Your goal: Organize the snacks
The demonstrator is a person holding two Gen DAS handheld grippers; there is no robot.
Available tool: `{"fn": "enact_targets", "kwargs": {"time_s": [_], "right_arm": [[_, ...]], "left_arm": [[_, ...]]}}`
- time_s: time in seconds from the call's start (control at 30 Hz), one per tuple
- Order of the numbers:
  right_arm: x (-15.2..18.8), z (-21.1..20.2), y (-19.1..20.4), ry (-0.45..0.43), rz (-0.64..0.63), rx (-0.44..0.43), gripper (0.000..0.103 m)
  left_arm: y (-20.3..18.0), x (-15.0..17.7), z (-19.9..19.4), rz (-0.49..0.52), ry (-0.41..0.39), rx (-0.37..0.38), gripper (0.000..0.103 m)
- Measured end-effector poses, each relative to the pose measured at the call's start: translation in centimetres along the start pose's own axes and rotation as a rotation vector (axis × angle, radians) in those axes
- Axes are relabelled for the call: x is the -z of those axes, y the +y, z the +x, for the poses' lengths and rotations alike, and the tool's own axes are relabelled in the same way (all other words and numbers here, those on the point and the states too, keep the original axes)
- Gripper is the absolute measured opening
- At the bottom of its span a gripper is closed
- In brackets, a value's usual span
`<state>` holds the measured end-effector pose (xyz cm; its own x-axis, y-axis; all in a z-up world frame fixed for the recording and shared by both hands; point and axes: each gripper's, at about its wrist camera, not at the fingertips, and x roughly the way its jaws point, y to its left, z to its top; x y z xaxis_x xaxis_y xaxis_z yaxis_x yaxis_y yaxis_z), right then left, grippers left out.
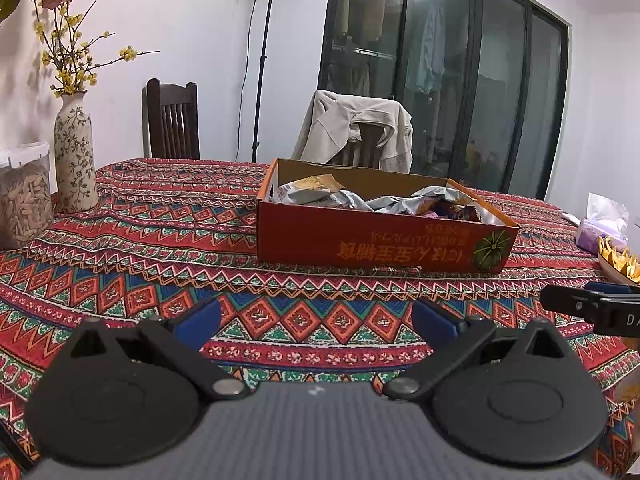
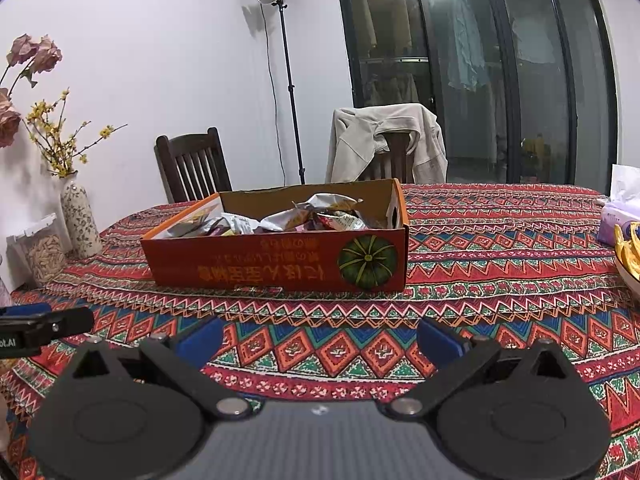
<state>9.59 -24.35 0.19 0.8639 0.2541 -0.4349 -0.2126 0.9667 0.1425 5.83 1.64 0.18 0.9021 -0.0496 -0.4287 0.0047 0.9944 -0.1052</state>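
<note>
- Both grippers hang low over the patterned tablecloth (image 1: 160, 240), side by side, neither one touching anything
- Left gripper (image 1: 316, 322) has its blue-padded fingers (image 1: 200, 320) spread wide with only cloth showing between them
- Right gripper (image 2: 318, 336) is just the same, jaws wide apart and nothing held; its tip also pokes into the left wrist view at the right edge
- Beyond them, well apart from both claws, sits the red cardboard box (image 1: 376, 242) with a green pumpkin printed on its near wall and the lettering upside down
- Snack packets (image 2: 316, 216) are heaped inside that box, crinkled silver and orange wrappers rising above the rim
- Off to the left stand a flowered vase (image 1: 74, 152) with yellow sprigs and a clear jar of seeds (image 1: 24, 196) just beside it
- At the right edge I can see a tissue pack (image 2: 618, 216) and part of a dish with yellow pieces (image 2: 628, 252)
- Two chairs wait behind the table, one draped with a pale jacket (image 2: 388, 140)
</note>
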Motion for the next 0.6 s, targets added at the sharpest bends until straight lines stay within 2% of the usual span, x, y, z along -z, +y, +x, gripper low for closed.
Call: {"fn": "enact_targets", "kwargs": {"time_s": [0.6], "right_arm": [[-0.04,0.0,0.01,0.001,0.0,0.0,0.103]], "left_arm": [[-0.03,0.1,-0.01,0.0,0.0,0.0,0.103]]}}
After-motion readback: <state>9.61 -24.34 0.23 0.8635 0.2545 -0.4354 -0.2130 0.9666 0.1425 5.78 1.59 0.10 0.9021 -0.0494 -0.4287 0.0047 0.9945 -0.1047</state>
